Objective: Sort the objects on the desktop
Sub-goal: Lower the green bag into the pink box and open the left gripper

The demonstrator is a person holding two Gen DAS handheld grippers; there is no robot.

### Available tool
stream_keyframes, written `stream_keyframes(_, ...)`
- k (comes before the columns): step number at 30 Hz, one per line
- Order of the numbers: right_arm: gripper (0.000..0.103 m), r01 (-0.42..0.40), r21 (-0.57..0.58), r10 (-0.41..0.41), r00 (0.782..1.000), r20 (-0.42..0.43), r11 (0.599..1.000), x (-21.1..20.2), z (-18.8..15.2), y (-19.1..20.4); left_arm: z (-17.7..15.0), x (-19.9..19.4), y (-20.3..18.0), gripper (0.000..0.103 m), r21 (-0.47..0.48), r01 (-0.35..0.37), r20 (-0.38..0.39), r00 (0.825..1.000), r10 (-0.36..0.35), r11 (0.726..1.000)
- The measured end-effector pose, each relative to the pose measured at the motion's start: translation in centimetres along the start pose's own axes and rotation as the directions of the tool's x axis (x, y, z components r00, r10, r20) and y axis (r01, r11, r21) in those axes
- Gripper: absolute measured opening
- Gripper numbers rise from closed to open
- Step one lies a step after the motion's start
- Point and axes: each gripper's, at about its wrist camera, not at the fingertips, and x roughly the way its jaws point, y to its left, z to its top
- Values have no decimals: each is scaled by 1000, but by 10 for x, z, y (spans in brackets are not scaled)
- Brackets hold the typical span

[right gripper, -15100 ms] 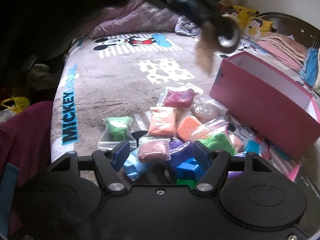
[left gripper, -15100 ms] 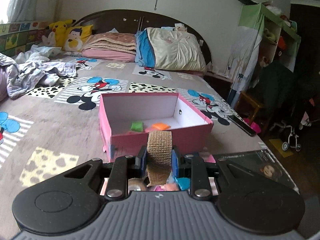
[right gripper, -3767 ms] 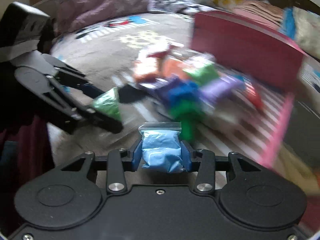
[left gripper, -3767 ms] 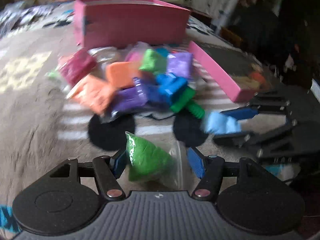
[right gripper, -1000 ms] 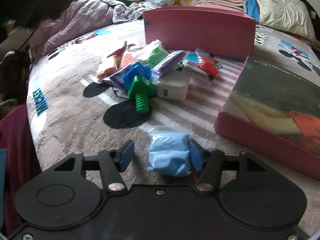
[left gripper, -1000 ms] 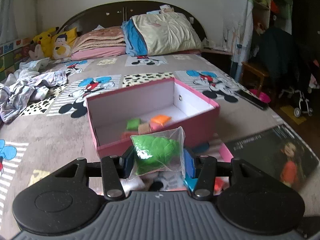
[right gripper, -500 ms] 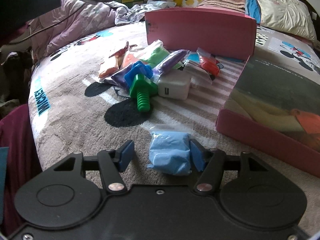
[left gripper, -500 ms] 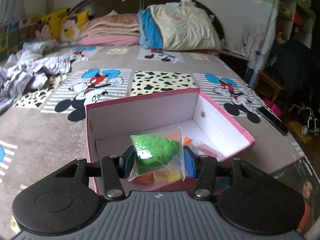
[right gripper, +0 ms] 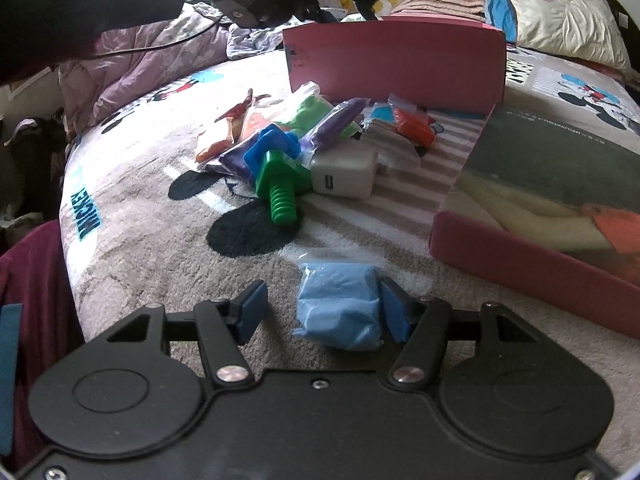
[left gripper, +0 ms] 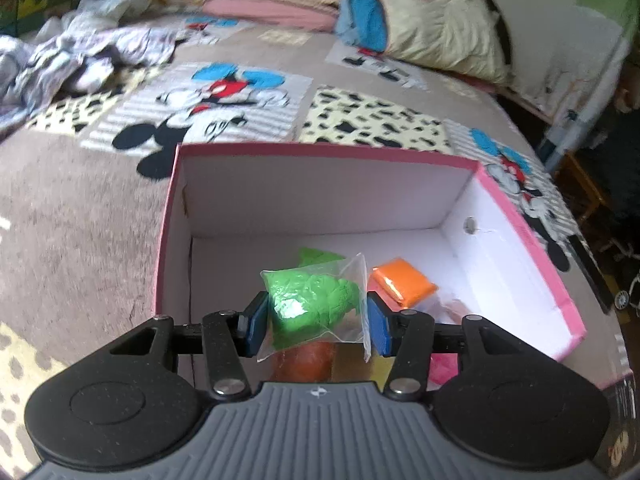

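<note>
Green clay bag (left gripper: 310, 306) is hanging clamped in the left gripper (left gripper: 316, 324) over the pink box (left gripper: 532, 236); the right gripper (right gripper: 320, 312) jaws are standing apart around the blue clay bag (right gripper: 340, 308).

bed (right gripper: 152, 248), pink box (left gripper: 532, 240), clay bags (right gripper: 336, 304), pillows (left gripper: 432, 32)

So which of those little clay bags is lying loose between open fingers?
The blue bag on the bedspread, between the right gripper's open fingers; the green one is clamped.

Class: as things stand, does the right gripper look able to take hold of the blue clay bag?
Probably yes. The right gripper is open, and the blue clay bag lies on the blanket between its fingers, against the right one, nothing covering it.
</note>
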Motion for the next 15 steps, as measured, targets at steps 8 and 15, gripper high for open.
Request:
stream_keyframes(8, 69, -19, -9, 19, 1000, 5, 1000, 0, -1, 0, 15, 23, -8, 49, 6, -56, -45, 997, 56, 998)
stream_keyframes(15, 75, -26, -19, 26, 1000, 0, 999, 2, -1, 2, 21, 38, -12, 49, 56, -123, -64, 990, 127, 991)
